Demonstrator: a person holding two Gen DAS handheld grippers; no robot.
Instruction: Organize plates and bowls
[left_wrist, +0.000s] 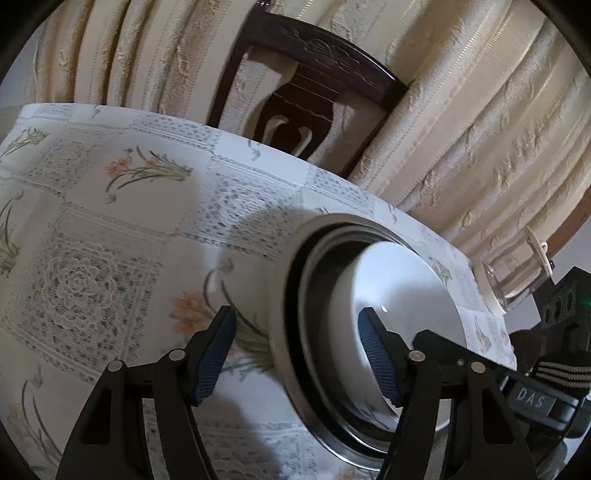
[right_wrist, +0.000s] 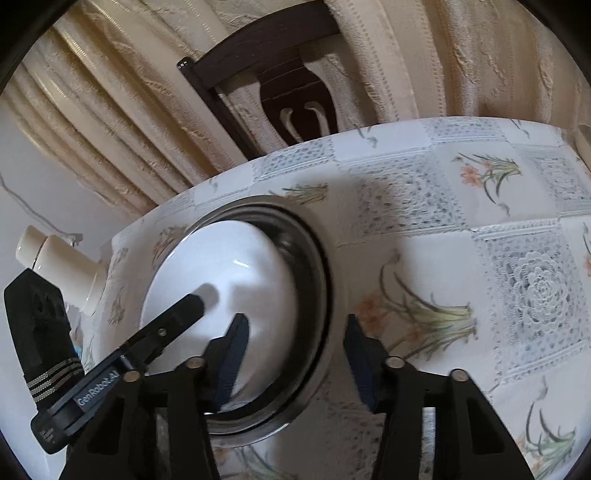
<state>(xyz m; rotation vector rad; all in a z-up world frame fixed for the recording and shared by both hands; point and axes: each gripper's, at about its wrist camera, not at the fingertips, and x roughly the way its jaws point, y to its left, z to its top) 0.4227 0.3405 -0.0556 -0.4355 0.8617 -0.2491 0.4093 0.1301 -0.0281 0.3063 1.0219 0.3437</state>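
Both grippers straddle the stack, jaws apart, clamped on nothing. Left gripper (left_wrist: 297, 347): its right pad sits inside the white bowl (left_wrist: 399, 295), its left pad hangs outside the plate (left_wrist: 280, 295). Right gripper (right_wrist: 295, 354): its left pad is over the bowl, its right pad over the tablecloth (right_wrist: 443, 258), just beside the plate rim.

The stack lies near the table's edge: white bowl nested in a steel bowl (left_wrist: 317, 280), both on the plate.

Risks as I judge them:
- Closing now, my jaws would span several rims at once; the pinch could tilt the bowl or drag the whole stack.
- Glazed ceramic against pads may slip if lifted by one rim.
- A jar (left_wrist: 513, 273) and bottle (right_wrist: 62, 266) stand close by the edge; a sideways swing could knock them off.
- Both grippers crowd one spot; they could collide.
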